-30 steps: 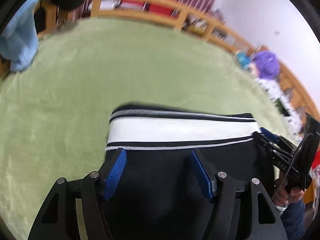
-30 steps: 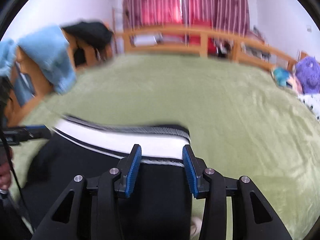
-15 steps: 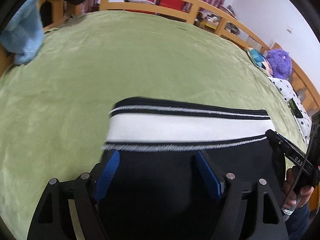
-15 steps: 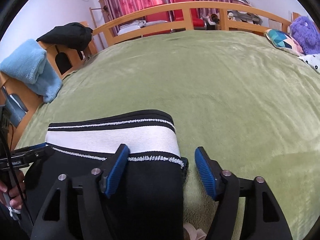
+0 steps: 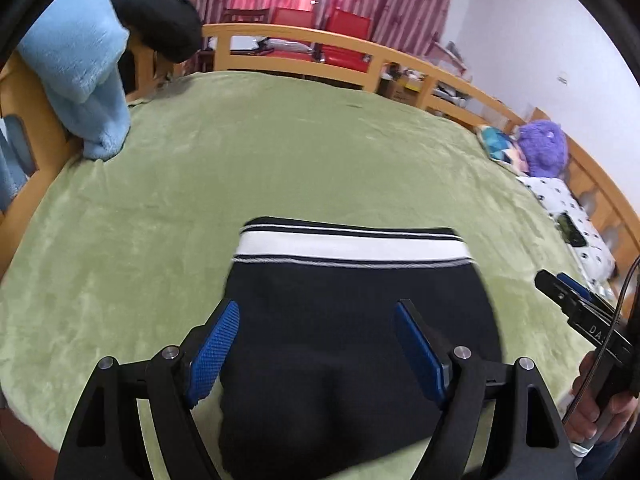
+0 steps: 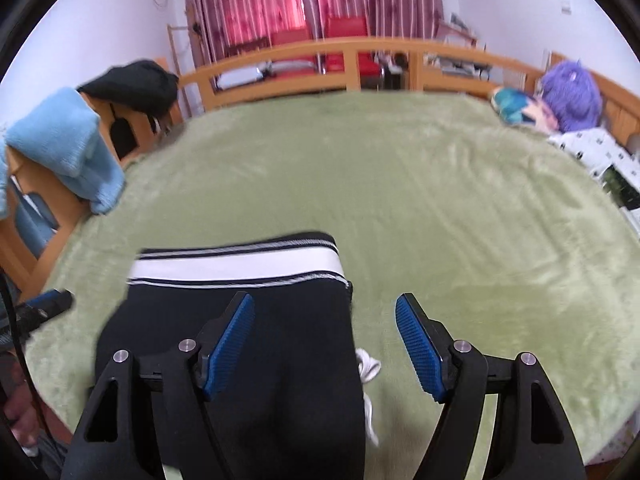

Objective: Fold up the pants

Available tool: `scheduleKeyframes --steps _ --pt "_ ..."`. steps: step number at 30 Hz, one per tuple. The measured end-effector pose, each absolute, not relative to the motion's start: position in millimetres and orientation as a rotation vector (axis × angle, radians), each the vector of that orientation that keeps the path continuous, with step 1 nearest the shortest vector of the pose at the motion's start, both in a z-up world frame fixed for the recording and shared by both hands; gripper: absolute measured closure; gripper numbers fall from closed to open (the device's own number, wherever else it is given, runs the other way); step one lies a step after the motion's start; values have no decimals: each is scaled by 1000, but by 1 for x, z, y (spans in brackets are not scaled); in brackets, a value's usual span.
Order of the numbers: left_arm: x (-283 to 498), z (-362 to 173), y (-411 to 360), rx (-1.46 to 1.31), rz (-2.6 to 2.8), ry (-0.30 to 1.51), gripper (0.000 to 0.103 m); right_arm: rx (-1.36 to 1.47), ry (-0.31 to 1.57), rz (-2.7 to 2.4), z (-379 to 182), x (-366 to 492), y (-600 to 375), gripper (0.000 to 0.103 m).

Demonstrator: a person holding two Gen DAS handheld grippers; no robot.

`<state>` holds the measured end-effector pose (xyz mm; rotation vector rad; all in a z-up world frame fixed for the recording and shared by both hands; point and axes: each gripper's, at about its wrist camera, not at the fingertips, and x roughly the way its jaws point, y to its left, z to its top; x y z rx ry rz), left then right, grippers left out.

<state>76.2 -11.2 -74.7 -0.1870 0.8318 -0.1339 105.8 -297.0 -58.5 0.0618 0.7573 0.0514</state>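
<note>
Now the folded black pants with a white-striped waistband (image 5: 352, 320) lie flat on the green plush bed cover (image 5: 280, 152), filling the lower centre of the left wrist view and the lower left of the right wrist view. Above them, the left gripper (image 5: 318, 350) has its blue-padded jaws spread wide and holds nothing. Likewise the right gripper (image 6: 325, 344) stands wide open and empty, its left pad over the pants' right edge, its right pad over bare cover. A white drawstring (image 6: 367, 368) shows between them. At upper left, a light-blue fleece blanket (image 5: 80, 72) drapes over the wooden bed rail (image 5: 360, 52).
</note>
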Motion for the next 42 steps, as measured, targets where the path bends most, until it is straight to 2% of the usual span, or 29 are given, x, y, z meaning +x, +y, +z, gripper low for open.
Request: scheduleKeyframes --steps 6,8,10,13,23,42 --pt "16 -29 -22 -157 -143 783 25 53 774 33 -18 54 -285 29" --pt "1 -20 -21 -155 -139 763 19 55 764 46 -12 38 -284 26" --pt "-10 -15 -20 -147 -130 749 18 45 736 33 -8 21 -282 12" --pt "-18 -12 -20 -147 -113 755 17 22 695 30 -9 2 -280 5" --pt "-42 -4 -27 -126 -68 736 12 40 661 52 1 -24 -282 1" --pt "-54 -8 -21 -112 -56 737 12 43 661 38 0 -28 -287 1"
